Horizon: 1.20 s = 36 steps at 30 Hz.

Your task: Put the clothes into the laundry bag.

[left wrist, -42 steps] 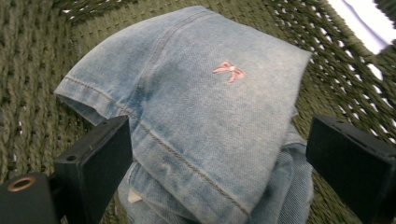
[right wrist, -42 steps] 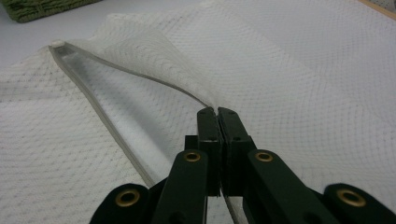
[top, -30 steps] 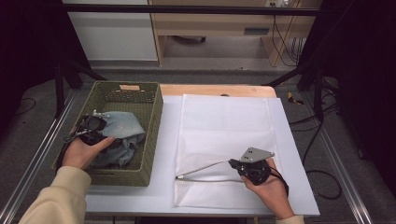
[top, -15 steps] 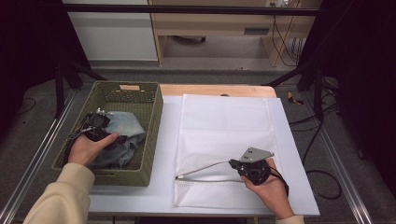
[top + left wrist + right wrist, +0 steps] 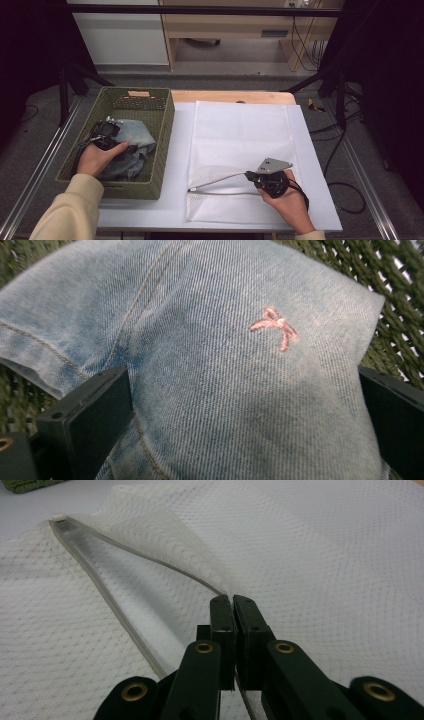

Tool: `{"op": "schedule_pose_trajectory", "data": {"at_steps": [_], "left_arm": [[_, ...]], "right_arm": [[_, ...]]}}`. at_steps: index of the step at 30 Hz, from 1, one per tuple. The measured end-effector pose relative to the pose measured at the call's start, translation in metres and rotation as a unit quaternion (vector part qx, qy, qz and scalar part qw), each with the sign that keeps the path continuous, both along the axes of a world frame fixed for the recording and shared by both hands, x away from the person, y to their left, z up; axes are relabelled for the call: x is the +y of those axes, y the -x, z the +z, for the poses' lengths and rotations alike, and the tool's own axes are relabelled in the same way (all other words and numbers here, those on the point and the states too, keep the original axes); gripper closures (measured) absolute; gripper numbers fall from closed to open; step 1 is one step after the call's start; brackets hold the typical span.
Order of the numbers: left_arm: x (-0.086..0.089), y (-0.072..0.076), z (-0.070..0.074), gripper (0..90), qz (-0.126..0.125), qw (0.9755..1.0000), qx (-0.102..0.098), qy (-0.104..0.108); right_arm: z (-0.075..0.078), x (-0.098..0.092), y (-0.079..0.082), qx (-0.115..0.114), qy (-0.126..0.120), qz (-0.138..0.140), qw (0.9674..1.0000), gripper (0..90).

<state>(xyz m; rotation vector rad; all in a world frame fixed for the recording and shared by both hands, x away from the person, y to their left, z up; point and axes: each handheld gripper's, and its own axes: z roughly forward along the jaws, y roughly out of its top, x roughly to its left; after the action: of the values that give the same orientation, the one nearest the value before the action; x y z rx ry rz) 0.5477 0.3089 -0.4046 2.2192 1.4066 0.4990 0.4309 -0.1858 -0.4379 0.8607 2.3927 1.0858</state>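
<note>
The right gripper point(image 5: 232, 600) has its jaws pinched tight on the mesh bag's point(image 5: 240, 135) lifted zipper edge, near right on the counter point(image 5: 175, 200). The left gripper point(image 5: 102, 135) straddles the jeans point(image 5: 210, 390) in the basket point(image 5: 165, 125) at left, jaws wide, seemingly not yet pressing. Thick denim could slip out, or the thin mesh edge pull free.

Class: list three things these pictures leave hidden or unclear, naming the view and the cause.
1. Left gripper, high view: its jaws are hidden by hand and denim.
2. Denim, left gripper view: the garment type is unclear; its edges are cut off by the frame.
3. Basket bottom, high view: covered by denim.
4. Mesh bag, right gripper view: inside unclear, opening too narrow.
</note>
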Motion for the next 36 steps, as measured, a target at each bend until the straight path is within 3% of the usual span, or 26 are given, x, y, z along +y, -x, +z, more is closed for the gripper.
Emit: {"op": "schedule_pose_trajectory", "data": {"at_steps": [3, 5, 11, 16, 36], "left_arm": [[0.004, -0.003, -0.003, 0.0, 0.007, 1.0000, 0.002, 0.002], [0.006, -0.004, -0.006, 0.0, 0.011, 0.9998, 0.009, 0.015], [0.005, -0.006, -0.010, 0.0, 0.004, 0.9994, 0.025, 0.026], [-0.002, -0.005, -0.014, 0.0, -0.004, 0.9992, 0.038, 0.012], [-0.007, -0.006, -0.017, 0.0, -0.007, 0.9989, 0.045, -0.008]], "right_arm": [[-0.001, 0.000, 0.000, 0.000, 0.002, 0.001, 1.0000, 87.1], [-0.001, 0.001, 0.000, 0.002, 0.001, 0.001, 1.0000, 85.9], [-0.002, 0.002, -0.001, 0.002, 0.002, -0.001, 1.0000, 85.0], [-0.001, 0.002, 0.000, 0.001, 0.002, 0.000, 1.0000, 84.7], [-0.002, 0.002, -0.001, 0.002, 0.003, -0.003, 1.0000, 82.4]]}}
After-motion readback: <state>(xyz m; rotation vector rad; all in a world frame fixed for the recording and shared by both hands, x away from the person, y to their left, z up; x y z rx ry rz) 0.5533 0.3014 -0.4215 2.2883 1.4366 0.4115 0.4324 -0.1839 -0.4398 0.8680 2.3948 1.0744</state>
